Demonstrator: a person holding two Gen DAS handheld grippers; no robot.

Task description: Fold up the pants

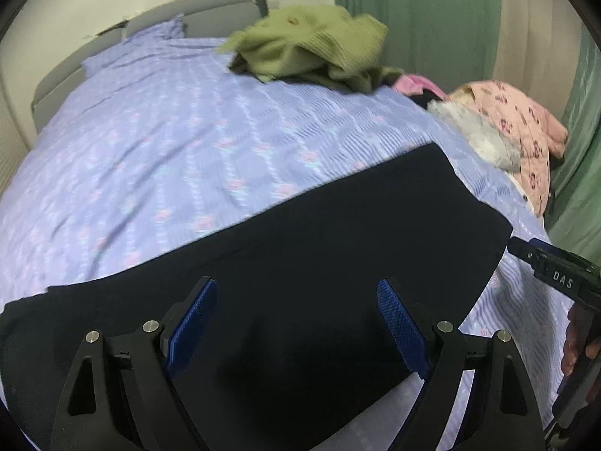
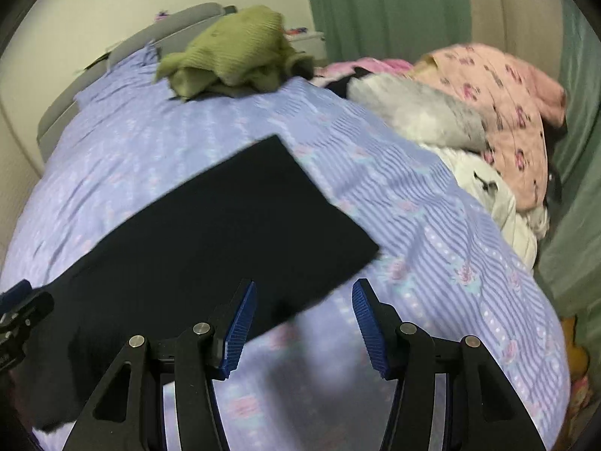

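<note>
The left claw (image 1: 296, 323) stands wide open above the black pants (image 1: 285, 263), its two blue pads spread apart with nothing pinched between them; the dark cloth lies flat under the gap and the pads do not press on it. The right claw (image 2: 304, 323) is about half open and also holds nothing: its left pad hangs over the near edge of the pants (image 2: 225, 233), its right pad over bare bedsheet (image 2: 432, 263).

The pants lie spread flat as a long dark band on the lilac, flower-striped bedsheet (image 1: 169, 150) of a bed, running slantwise from the near left toward the far right, where they end in a straight, square edge. In the left wrist view the right claw (image 1: 526, 250) comes in from the right border, its tip just beside the far right corner of the pants, and part of a hand (image 1: 576, 342) grips its handle below. In the right wrist view the left claw (image 2: 18, 300) peeps in at the left border (only a black and blue fragment shows).

At the far end of the bed an olive-green knit garment (image 1: 311, 49) lies crumpled near the grey headboard (image 1: 210, 11). Along the right side is a heap of clothing topped by a pink quilted floral piece (image 2: 499, 112) with grey-white fluffy fabric (image 2: 417, 112) beside it. Green curtains (image 1: 413, 11) hang behind.
</note>
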